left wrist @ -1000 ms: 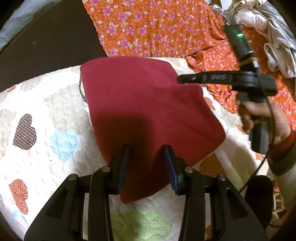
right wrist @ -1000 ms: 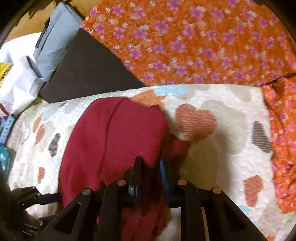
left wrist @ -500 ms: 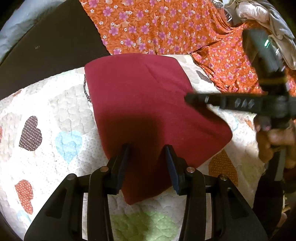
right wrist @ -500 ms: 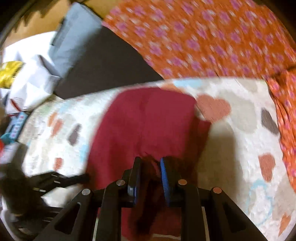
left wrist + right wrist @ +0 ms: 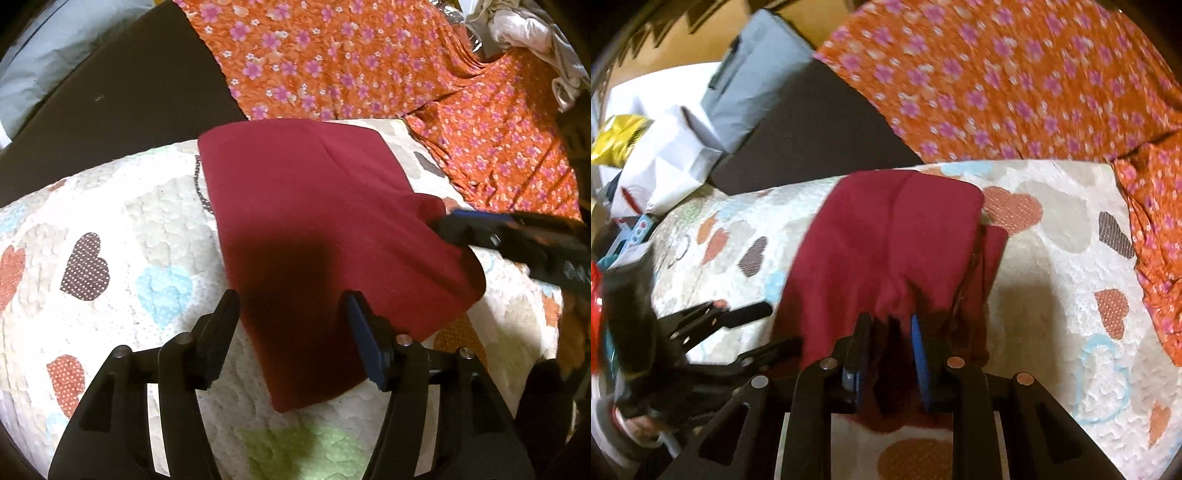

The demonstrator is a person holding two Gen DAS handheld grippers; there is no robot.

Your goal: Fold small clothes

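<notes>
Left gripper (image 5: 291, 310) has widened since a second ago: jaws were closer around the near edge of the red garment (image 5: 325, 236), now spread well apart, straddling that edge and gripping nothing. Right gripper (image 5: 888, 332) has shifted too; in the left wrist view it was up over the cloth's far right side, now it sits low at the right edge, fingertips (image 5: 454, 225) touching a raised bump of fabric.

Left to right, left wrist view:
- dark mat (image 5: 122, 99) at upper left, grey pillow (image 5: 44, 66) beyond it
- heart-print quilt (image 5: 110, 229) under everything, garment lying flat on it, folded into a rough rectangle, faint crease running down from the far edge
- orange floral fabric (image 5: 332, 62) beyond the quilt, continuing to the right
- pale crumpled clothes (image 5: 524, 26) at top right corner

Right wrist view, left to right:
- white bags (image 5: 661, 147) and a yellow packet (image 5: 613, 136) at far left, blurry
- left gripper (image 5: 738, 328) seen low left, jaws open, at the garment's left edge
- garment (image 5: 886, 229) centre on the quilt (image 5: 1052, 258), a second layer showing along its right side
- right gripper jaws narrowly apart with a bunch of red cloth between them; looks pinched, though the pads are not fully pressed together
- orange floral fabric (image 5: 1015, 74) across the top and right
</notes>
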